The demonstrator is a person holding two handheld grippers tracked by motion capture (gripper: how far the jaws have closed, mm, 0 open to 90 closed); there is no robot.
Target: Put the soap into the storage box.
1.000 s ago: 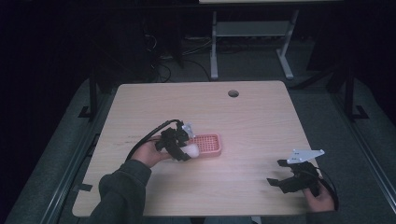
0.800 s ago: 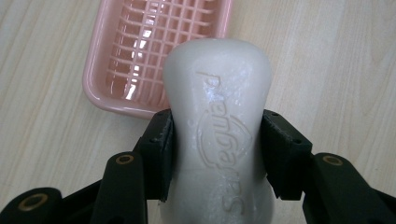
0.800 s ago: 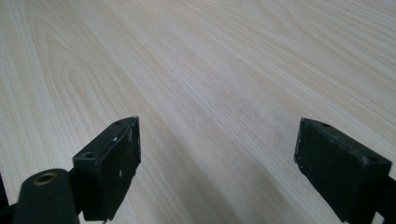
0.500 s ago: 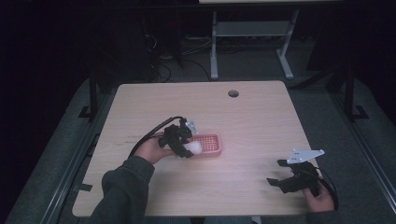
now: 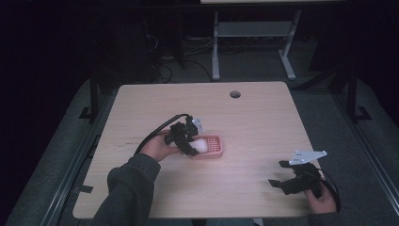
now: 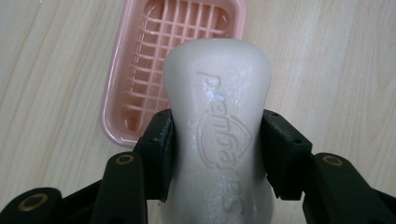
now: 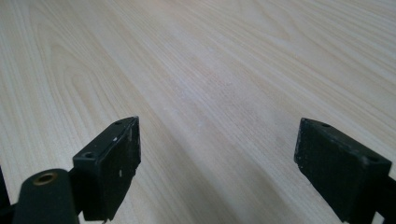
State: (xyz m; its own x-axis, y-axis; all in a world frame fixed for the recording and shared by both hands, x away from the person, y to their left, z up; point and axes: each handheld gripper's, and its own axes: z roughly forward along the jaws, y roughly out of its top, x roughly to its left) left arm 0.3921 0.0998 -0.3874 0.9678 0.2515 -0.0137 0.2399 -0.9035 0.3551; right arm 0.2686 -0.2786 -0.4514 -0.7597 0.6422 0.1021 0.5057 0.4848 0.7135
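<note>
Room: dark around me, a metal frame (image 5: 254, 33) on the floor at 12 o'clock.
Tabletop (image 5: 263, 117): pale wood, a hole (image 5: 235, 94) near its far edge.
Soap dish (image 5: 212, 145): pink, slotted, mid-tabletop.
Soap bar (image 6: 219, 116): clamped in my left claw (image 5: 194, 147), hovering at the dish's 9 o'clock rim, probably for setting inside.
Right claw (image 7: 217, 168): released, idle at 4 o'clock.

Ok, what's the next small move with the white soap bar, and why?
Probably lower the left gripper a little and release: it grips the white soap bar at its waist, above the near end of the pink gridded plastic soap dish, seemingly not yet resting inside.
</note>
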